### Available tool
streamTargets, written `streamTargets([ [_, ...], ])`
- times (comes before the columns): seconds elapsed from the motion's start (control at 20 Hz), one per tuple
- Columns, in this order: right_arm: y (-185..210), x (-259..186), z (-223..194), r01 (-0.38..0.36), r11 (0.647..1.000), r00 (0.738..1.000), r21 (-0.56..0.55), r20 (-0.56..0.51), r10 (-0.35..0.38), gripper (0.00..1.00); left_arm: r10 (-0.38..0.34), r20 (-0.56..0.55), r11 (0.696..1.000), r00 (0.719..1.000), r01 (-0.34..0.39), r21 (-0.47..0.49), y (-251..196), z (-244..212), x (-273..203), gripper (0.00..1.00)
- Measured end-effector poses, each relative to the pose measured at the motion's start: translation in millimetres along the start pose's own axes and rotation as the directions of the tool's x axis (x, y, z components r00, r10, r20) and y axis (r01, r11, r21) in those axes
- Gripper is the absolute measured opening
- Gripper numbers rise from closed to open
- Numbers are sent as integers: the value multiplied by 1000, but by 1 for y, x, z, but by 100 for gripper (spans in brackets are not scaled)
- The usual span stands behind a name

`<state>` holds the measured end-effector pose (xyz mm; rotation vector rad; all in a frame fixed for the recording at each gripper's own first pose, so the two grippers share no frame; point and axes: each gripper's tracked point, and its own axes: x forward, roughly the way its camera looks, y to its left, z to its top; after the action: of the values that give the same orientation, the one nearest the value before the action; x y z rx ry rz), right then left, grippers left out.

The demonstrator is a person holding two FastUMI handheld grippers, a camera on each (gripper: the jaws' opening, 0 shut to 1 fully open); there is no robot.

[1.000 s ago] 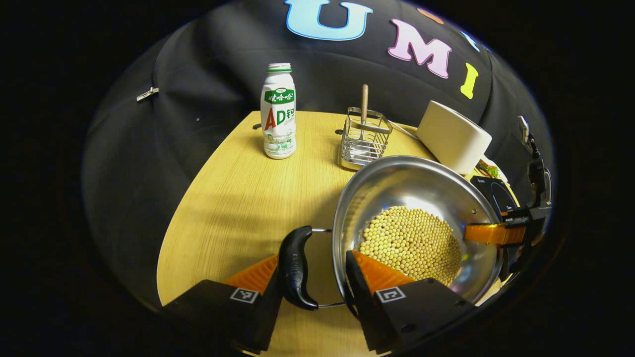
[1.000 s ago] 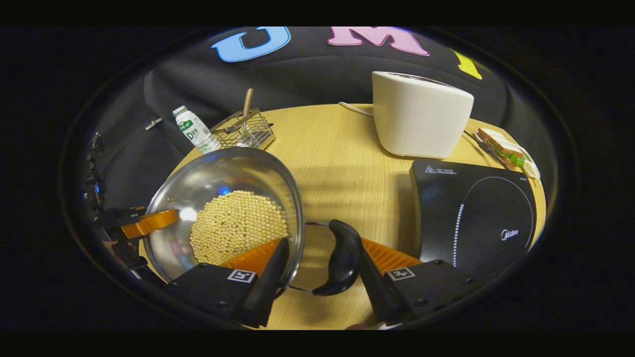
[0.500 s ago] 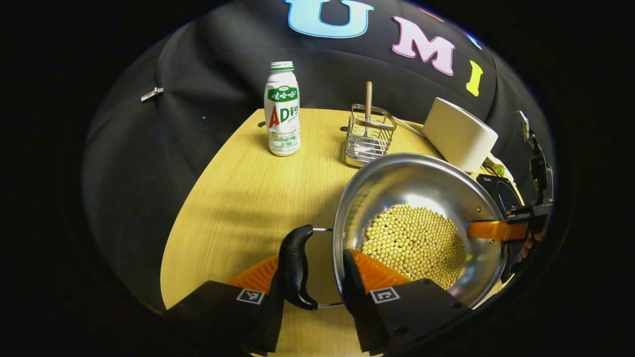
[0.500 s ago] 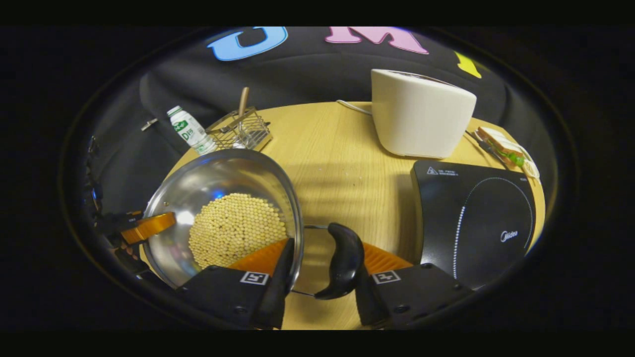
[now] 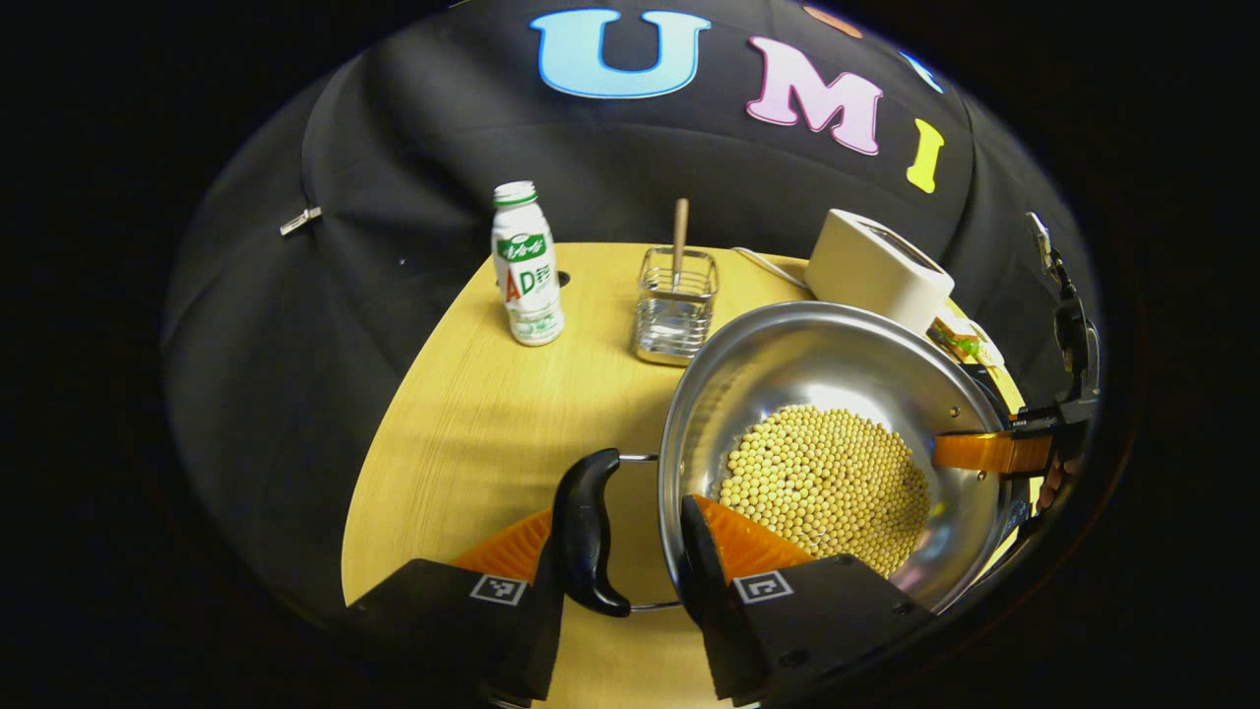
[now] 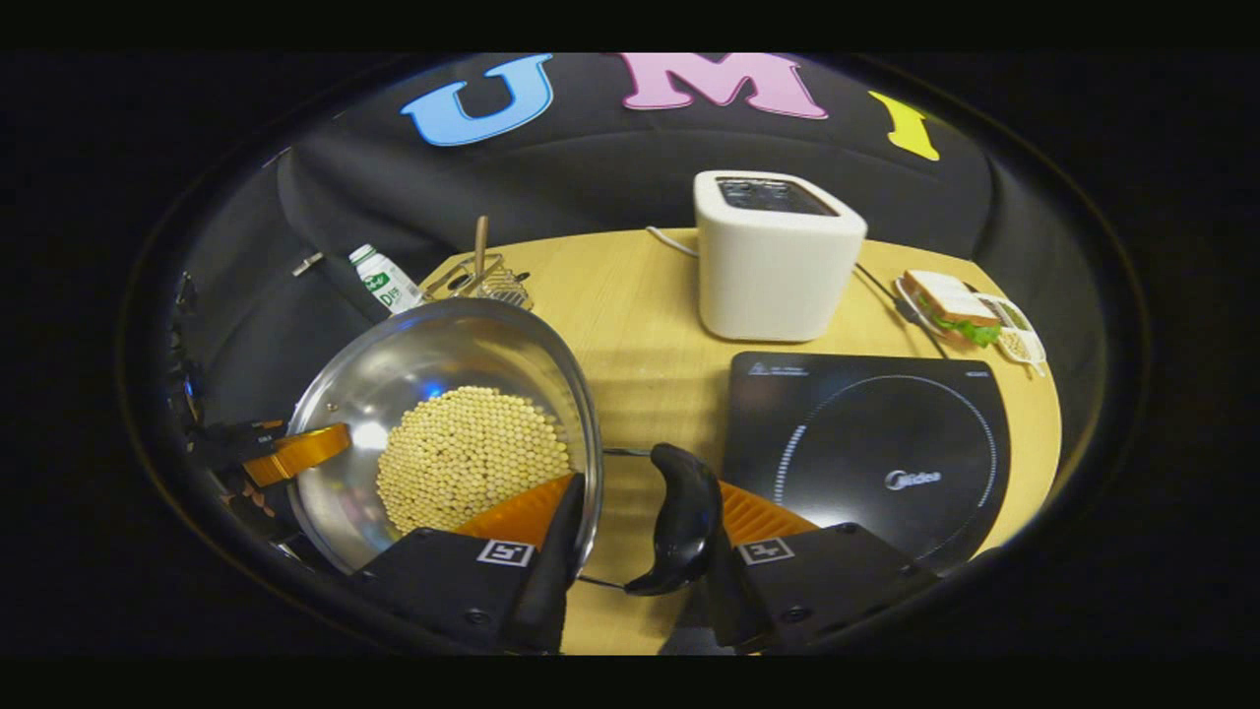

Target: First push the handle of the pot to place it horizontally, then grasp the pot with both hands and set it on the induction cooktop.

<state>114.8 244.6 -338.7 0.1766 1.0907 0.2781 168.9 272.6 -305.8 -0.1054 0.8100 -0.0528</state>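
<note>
Currently, in the left gripper view, the left gripper (image 5: 618, 537) is clamped on the pot (image 5: 837, 394): one finger presses the outer face of the black handle (image 5: 585, 532), the other sits inside the rim against the pot wall. The pot is a shiny steel bowl-shaped vessel, its bottom covered with a layer of yellow beans (image 5: 827, 483), with thin wire loops joining the handle to the wall. It appears held above the wooden table (image 5: 472, 414), over the table's near right part. At the pot's far rim the right gripper (image 5: 994, 453) holds on. A white bottle (image 5: 527, 264) and a wire basket (image 5: 674, 315) with a wooden stick stand toward the far edge; a white toaster (image 5: 876, 271) stands at the far right. In the right gripper view, the right gripper (image 6: 635, 532) grips likewise: one finger inside the rim, the other against the second black handle (image 6: 681, 517). The pot (image 6: 443, 374) hangs left of the black induction cooktop (image 6: 871, 453), which lies at the near right edge, not under the pot. The left gripper (image 6: 285, 453) clasps the opposite rim. The toaster (image 6: 778, 251) stands behind the cooktop; a sandwich (image 6: 950, 305) lies at the far right corner.
</note>
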Motion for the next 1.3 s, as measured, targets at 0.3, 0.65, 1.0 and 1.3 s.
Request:
streamTargets([
  [0.3,-69,-46,12,22,1000,1000,17,14,-22,59,-26,-13,1000,1000,26,11,-77,16,-14,61],
  [0.65,-160,-76,19,56,998,998,35,21,-57,60,-64,-24,998,998,65,21,-176,30,-11,62],
  [1.0,-234,-83,15,81,993,996,82,27,-84,60,-97,-23,993,995,98,58,-256,37,9,61],
  [1.3,-278,-74,9,84,991,996,102,28,-88,60,-104,-34,991,994,106,75,-296,33,33,61],
])
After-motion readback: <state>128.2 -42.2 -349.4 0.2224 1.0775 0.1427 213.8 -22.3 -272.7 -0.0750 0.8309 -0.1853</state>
